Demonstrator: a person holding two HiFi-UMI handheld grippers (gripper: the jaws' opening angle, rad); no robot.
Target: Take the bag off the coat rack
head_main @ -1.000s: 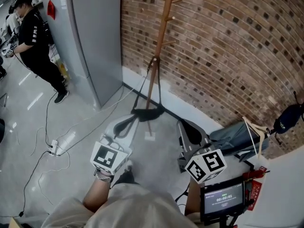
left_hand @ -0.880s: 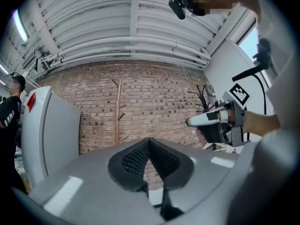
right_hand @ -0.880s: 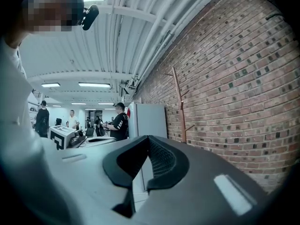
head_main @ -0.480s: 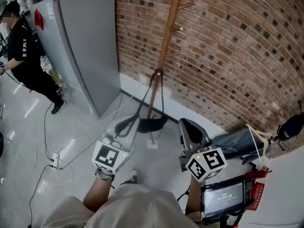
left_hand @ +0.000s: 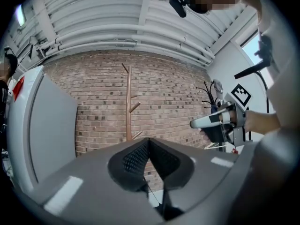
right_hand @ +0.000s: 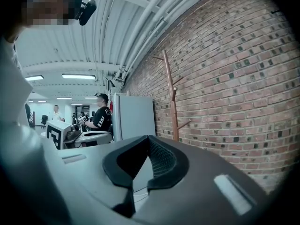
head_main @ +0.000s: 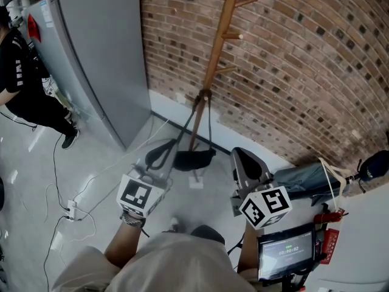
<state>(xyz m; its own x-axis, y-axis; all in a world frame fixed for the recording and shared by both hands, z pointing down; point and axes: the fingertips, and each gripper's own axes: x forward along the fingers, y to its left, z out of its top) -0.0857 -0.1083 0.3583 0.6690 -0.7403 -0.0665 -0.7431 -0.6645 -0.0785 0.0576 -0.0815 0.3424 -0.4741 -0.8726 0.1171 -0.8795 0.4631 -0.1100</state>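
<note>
Head view: black bag (head_main: pixel 193 159) hung by long straps low on wooden coat rack (head_main: pixel 214 59), against brick wall (head_main: pixel 304 72). Left gripper (head_main: pixel 159 156) and right gripper (head_main: pixel 244 164) both closed tight, empty, near bag, not touching.

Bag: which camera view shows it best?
The head view: the black bag hangs whole by its straps from the coat rack. Both gripper views show only the rack's pole; their own jaws hide the bag.
</note>
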